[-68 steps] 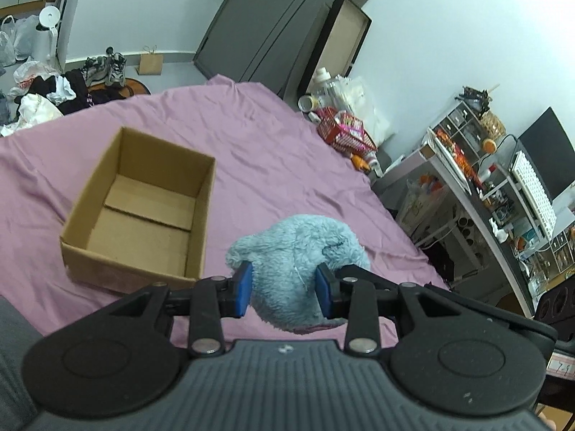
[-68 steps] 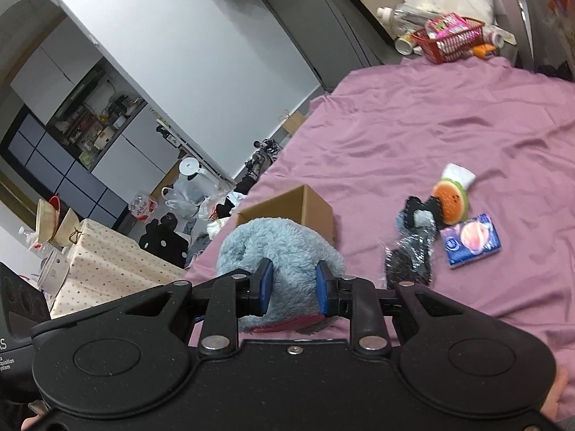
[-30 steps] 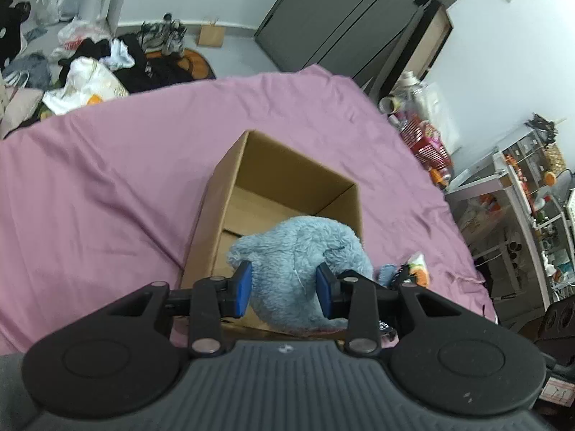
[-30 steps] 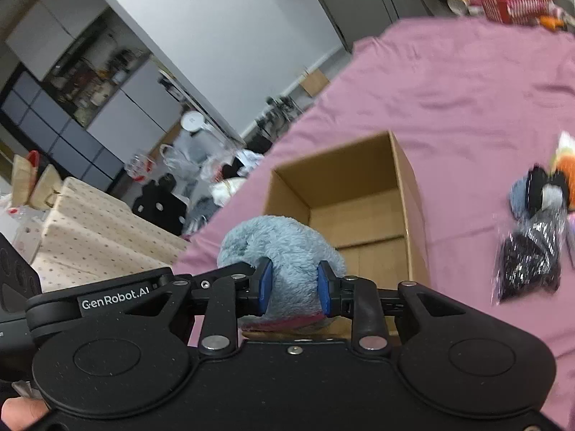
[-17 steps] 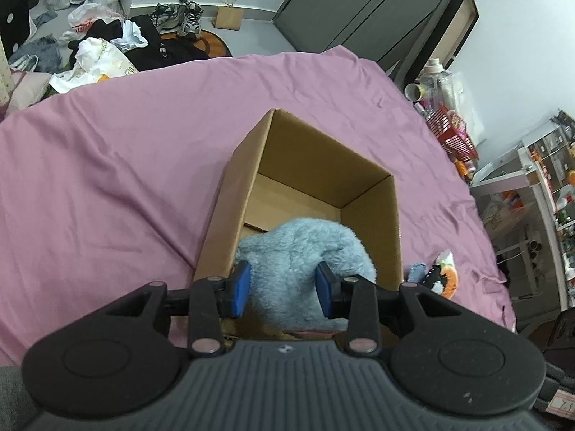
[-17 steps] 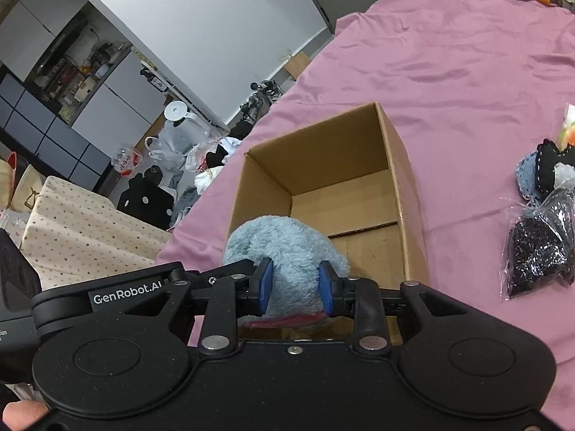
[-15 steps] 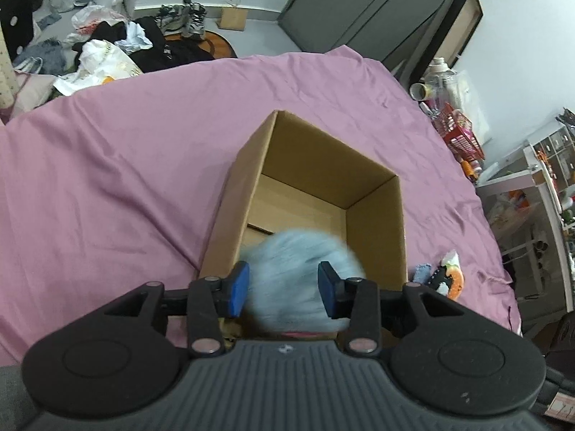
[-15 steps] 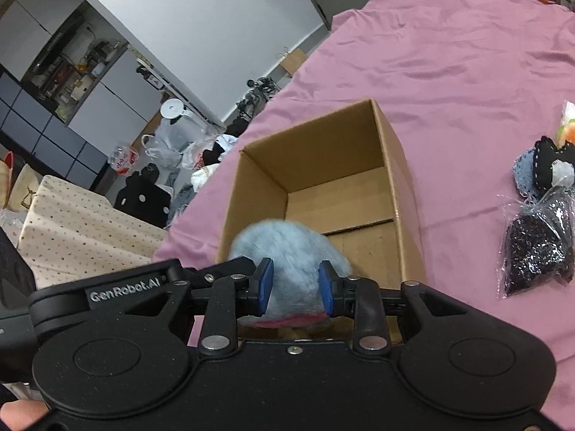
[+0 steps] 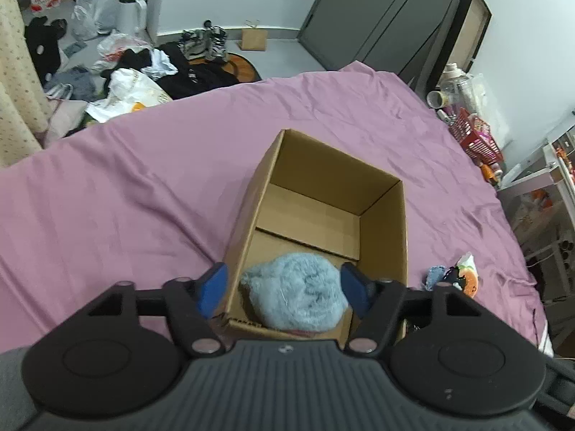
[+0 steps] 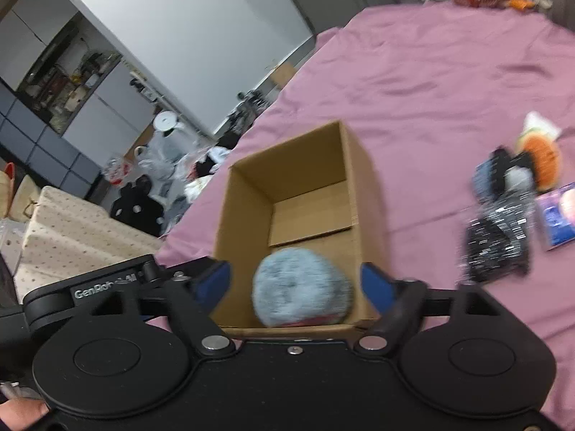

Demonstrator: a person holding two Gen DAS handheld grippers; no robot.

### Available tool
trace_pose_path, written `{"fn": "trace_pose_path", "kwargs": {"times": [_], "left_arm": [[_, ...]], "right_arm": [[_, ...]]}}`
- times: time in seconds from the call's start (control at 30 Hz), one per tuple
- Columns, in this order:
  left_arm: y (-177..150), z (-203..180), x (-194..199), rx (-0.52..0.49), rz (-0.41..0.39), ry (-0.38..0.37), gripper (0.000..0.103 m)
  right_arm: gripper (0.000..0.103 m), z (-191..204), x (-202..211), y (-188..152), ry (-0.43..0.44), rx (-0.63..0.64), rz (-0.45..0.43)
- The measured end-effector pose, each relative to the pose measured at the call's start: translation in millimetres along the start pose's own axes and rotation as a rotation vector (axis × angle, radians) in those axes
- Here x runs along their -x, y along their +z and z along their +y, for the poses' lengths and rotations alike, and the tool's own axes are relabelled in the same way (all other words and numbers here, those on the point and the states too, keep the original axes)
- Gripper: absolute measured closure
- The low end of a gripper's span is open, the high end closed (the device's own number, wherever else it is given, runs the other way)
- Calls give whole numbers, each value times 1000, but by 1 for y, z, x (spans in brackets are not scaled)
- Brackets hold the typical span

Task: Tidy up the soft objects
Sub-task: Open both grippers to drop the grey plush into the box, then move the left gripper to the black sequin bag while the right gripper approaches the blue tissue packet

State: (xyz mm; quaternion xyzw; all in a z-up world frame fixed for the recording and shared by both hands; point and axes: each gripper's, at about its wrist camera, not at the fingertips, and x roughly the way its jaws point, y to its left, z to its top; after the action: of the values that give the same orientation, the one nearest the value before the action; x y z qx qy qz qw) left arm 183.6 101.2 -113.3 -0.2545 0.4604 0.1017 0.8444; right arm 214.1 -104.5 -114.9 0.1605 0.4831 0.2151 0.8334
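The fluffy pale-blue plush toy (image 9: 295,296) sits inside the open brown cardboard box (image 9: 381,194), at the end of the box nearest the cameras, with a strip of pink showing along its lower edge. In the right wrist view the same plush toy (image 10: 301,291) is blurred but lies low between the box walls (image 10: 248,197), and the far half of the box floor is bare cardboard.

The left gripper (image 9: 284,289) hangs just above the near end of the box with its jaws spread wide; the blue pads (image 9: 212,287) stand clear of the plush on both sides and touch nothing. The right gripper (image 10: 296,282) is likewise opened wide, its blue pads (image 10: 373,282) apart from the toy, one over each side wall of the box.

The box rests on a wrinkled mauve-pink bedsheet (image 9: 143,186). To the right of the box, well apart from it, lie a shiny black crinkled packet (image 10: 497,239), a small orange-and-white soft toy (image 10: 539,151) and a flat blue packet (image 10: 559,215) at the frame edge. Beyond the bed, clothes and plastic bags (image 9: 118,82) are scattered on the grey floor, and a red basket (image 9: 474,136) stands by the wall.
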Motion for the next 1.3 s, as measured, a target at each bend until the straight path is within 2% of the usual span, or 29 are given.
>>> {"fn": "trace_pose_path", "kwargs": {"times": [0.17, 0.3, 0.37, 0.53, 0.73, 0.8, 0.93, 1.3], "left_arm": [[-4, -11, 14, -29, -34, 12, 26], [-8, -20, 25, -60, -55, -21, 24], [-10, -27, 32, -83, -75, -14, 24], [-13, -43, 48, -134, -132, -32, 24], [-18, -62, 58, -171, -155, -38, 24], [-20, -68, 59, -185, -153, -38, 24], [-26, -81, 61, -205, -130, -52, 24], [-47, -118, 57, -261, -113, -59, 24]], "right_arm": [[10, -7, 23, 2, -20, 16, -36], [4, -13, 38, 2, -39, 36, -63], [0, -15, 47, 3, -46, 37, -83], [0, -24, 73, 9, -55, 38, -149], [0, -40, 103, 17, -22, 26, -211], [0, -48, 110, 20, -14, 10, -219], [0, -60, 122, 22, -58, 18, -262], [0, -101, 149, 24, -72, -6, -329]]}}
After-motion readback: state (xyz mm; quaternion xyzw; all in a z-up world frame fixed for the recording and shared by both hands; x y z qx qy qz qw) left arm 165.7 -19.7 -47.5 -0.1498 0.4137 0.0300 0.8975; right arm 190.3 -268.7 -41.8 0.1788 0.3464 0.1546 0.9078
